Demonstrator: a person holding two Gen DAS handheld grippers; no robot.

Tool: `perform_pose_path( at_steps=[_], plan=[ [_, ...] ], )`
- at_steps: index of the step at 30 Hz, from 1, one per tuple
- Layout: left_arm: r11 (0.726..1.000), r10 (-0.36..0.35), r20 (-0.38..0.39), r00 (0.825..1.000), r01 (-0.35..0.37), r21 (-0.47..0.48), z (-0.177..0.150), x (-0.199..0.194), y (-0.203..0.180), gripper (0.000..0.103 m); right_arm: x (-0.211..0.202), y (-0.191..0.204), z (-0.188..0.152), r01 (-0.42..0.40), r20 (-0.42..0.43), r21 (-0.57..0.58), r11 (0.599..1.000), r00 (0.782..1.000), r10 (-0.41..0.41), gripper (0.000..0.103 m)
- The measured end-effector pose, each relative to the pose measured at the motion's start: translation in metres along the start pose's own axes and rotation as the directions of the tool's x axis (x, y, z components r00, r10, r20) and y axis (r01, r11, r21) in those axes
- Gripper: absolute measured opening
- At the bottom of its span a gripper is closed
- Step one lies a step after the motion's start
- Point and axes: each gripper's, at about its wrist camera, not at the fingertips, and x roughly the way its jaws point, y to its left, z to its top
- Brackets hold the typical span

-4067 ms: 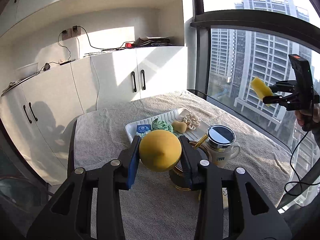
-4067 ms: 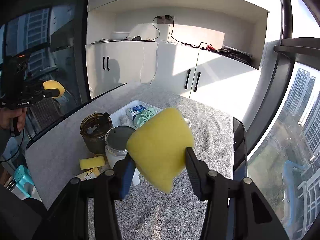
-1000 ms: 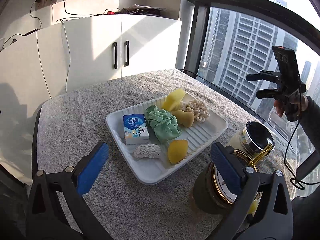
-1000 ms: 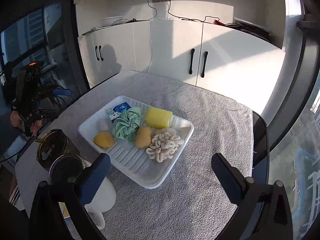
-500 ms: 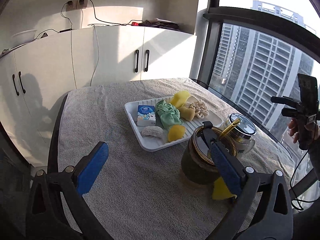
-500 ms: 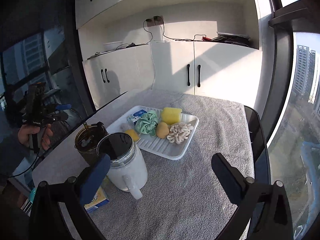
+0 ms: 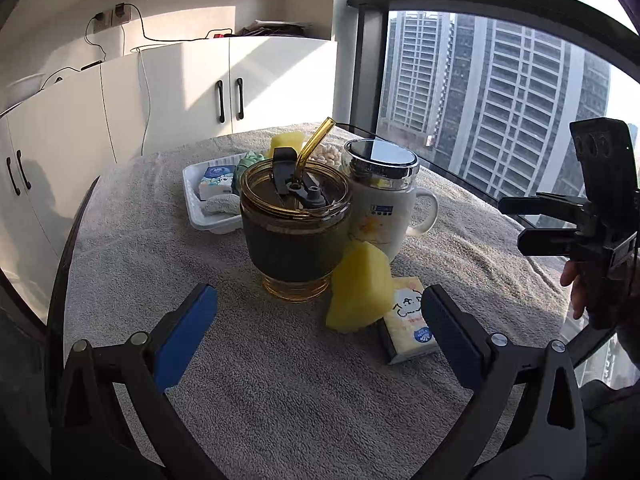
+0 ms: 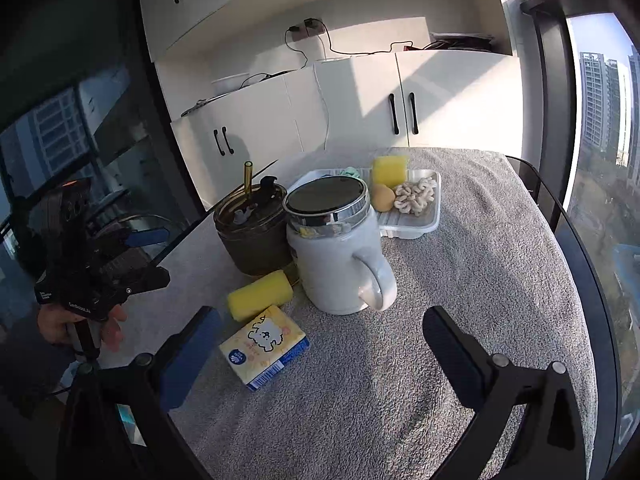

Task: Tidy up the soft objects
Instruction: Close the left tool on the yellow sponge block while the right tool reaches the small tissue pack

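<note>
A yellow sponge (image 7: 359,290) leans on the brown tumbler (image 7: 295,226), beside a yellow tissue pack (image 7: 411,320); both also show in the right wrist view, the sponge (image 8: 260,294) and the pack (image 8: 265,346). My left gripper (image 7: 320,326) is open and empty just short of the sponge. My right gripper (image 8: 320,350) is open and empty near the pack. The white tray (image 8: 408,229) behind holds a yellow sponge (image 8: 389,171), an orange ball (image 8: 382,197), a white knotted piece (image 8: 415,195), a green cloth (image 7: 250,162) and a blue tissue pack (image 7: 216,181).
A white mug with a mirrored lid (image 8: 337,250) stands next to the tumbler, between the grippers and the tray. A grey towel (image 8: 480,300) covers the table. White cabinets (image 8: 440,100) stand behind; windows flank the table. The other gripper shows at each view's side.
Both grippers, which had let go of their sponges into the tray, have pulled back and lowered to the near side of the tumbler and mug, now facing the sponge and tissue pack.
</note>
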Motion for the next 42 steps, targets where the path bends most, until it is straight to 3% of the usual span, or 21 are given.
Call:
perform_pose_path(
  at_steps=[9,17,21,24,26,31,37,42],
  plan=[
    [0.998,-0.054,-0.063,0.997,0.056,0.033,-0.004,0.029,-0.026,0.103,0.038,0.027,-0.043,0.066,-0.074,0.080,0.995,0.995,-0.060,0.103],
    [0.996,-0.092,-0.153,0.984,0.094,0.008,0.006,0.061,-0.019,0.101,0.067,0.041,-0.056,0.076,-0.119,0.127,0.989,0.991,-0.061,0.103],
    [0.996,-0.065,-0.207,0.976,0.077,0.048,0.000,0.073,-0.025,0.074,0.073,0.047,-0.058,0.089,-0.135,0.109,0.990,0.988,-0.074,0.103],
    [0.995,-0.075,-0.226,0.971,0.086,0.041,-0.005,0.081,-0.024,0.066,0.078,0.051,-0.059,0.120,-0.146,0.117,0.986,0.984,-0.103,0.102],
    [0.996,-0.081,-0.219,0.972,0.089,0.025,-0.005,0.081,-0.021,0.066,0.080,0.054,-0.057,0.141,-0.150,0.111,0.984,0.981,-0.124,0.096],
    [0.995,-0.093,-0.216,0.972,0.099,0.015,-0.005,0.081,-0.019,0.046,0.089,0.062,-0.054,0.173,-0.175,0.107,0.979,0.973,-0.153,0.089],
    [0.994,-0.105,-0.201,0.974,0.100,-0.036,-0.007,0.074,-0.012,0.044,0.092,0.067,-0.049,0.174,-0.182,0.108,0.979,0.971,-0.152,0.087],
    [0.993,-0.102,-0.205,0.973,0.088,-0.075,-0.010,0.073,-0.003,0.044,0.099,0.073,-0.046,0.178,-0.186,0.062,0.982,0.969,-0.164,0.076]
  ],
)
